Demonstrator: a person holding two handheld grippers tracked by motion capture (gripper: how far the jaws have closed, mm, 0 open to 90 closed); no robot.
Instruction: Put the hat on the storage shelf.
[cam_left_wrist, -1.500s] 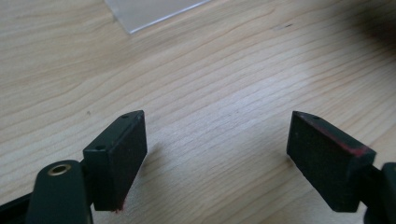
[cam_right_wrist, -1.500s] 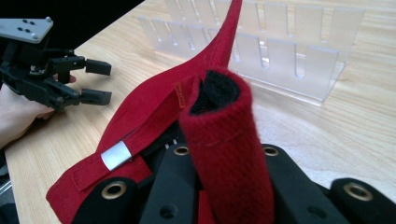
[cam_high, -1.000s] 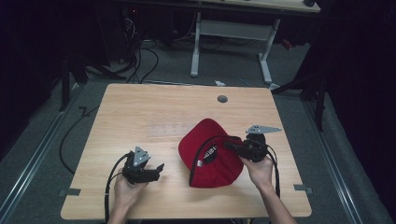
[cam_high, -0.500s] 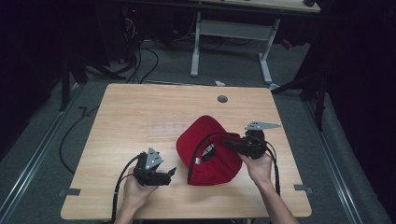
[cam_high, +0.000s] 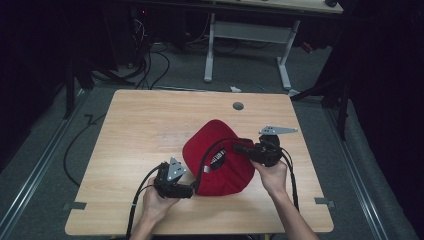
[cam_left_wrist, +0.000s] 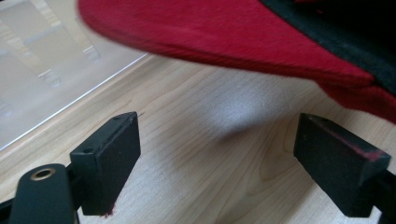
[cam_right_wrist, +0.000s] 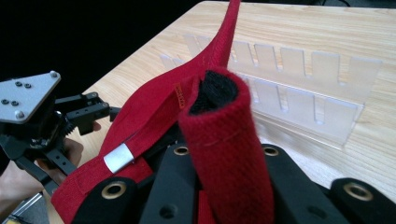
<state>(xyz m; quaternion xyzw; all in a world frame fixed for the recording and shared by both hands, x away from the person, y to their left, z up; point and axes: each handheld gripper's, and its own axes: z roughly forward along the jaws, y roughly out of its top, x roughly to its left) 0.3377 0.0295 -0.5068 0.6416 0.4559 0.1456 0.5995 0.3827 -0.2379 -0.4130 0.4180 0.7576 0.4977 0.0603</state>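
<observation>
The right hand-held gripper (cam_high: 245, 149) is clamped shut on the rear strap of a red baseball cap (cam_high: 220, 159); in the right gripper view a rolled fold of red fabric with a black lining (cam_right_wrist: 224, 140) stands pinched between the closed jaws, and a small metal buckle (cam_right_wrist: 117, 157) sits on the strap beside it. The left hand-held gripper (cam_high: 187, 190) is held low at the cap's near-left edge with its jaws spread wide, having just finished opening. In the left gripper view bare wood shows between the two black pads (cam_left_wrist: 112, 161), and the cap's red brim (cam_left_wrist: 224, 37) hangs just ahead of and above them, not touched by either pad. Red lint marks both pads.

The cap rests on the light wooden tabletop (cam_high: 150, 125), right of centre and toward the person's side, its crown up and a white-lettered label facing the near edge. A round grommet (cam_high: 238, 106) sits near the tabletop's far edge. Beyond it stands a white-legged desk frame (cam_high: 247, 35) on grey floor.
</observation>
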